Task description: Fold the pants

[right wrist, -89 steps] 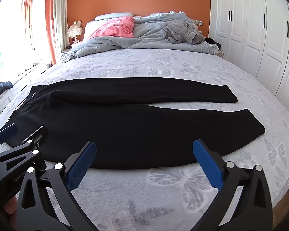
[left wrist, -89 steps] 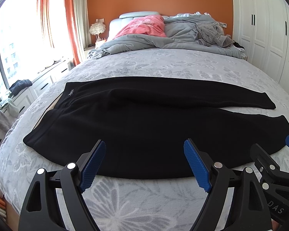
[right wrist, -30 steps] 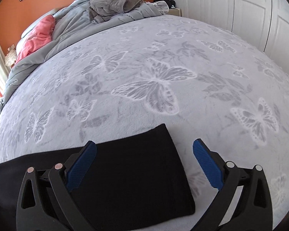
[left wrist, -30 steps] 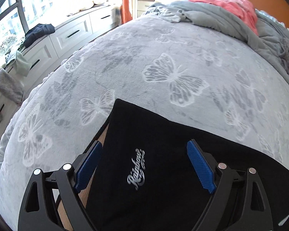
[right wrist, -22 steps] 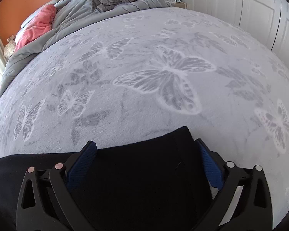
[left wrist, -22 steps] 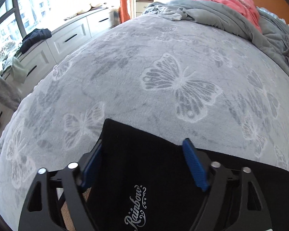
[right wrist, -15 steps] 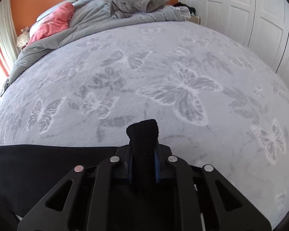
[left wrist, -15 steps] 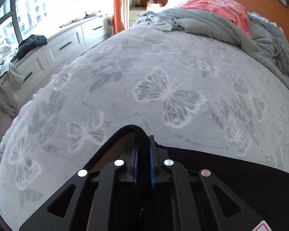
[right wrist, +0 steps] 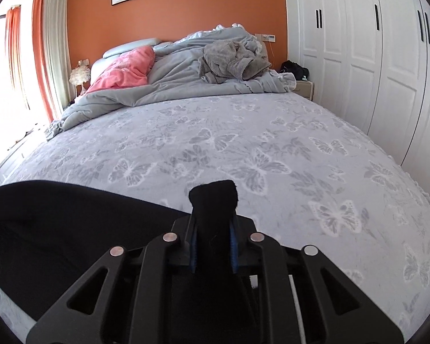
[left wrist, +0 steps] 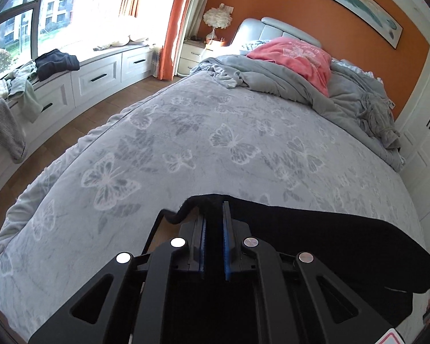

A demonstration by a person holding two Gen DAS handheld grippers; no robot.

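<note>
The black pants [left wrist: 329,238] lie across the near part of the grey butterfly bedspread [left wrist: 215,143]. My left gripper [left wrist: 213,209] is shut on the waistband corner, and the black cloth bunches up between its blue pads. In the right wrist view the pants [right wrist: 57,229] trail off to the left. My right gripper [right wrist: 213,223] pinches a leg end, whose tip [right wrist: 213,193] pokes up past the pads. Its jaws are opening slightly, with the cloth still pressed between them. Both held ends hang lifted off the bed.
A rumpled grey duvet [right wrist: 186,80] and a pink pillow [right wrist: 123,71] fill the head of the bed. White wardrobe doors [right wrist: 387,86] line the right side. On the left, a window bench [left wrist: 71,80] with strewn clothes stands beyond a strip of wooden floor.
Both grippers went from wide open over the pants' ends to shut on them. They then rose and tilted up, so the ends left the bedspread and more of the room shows.
</note>
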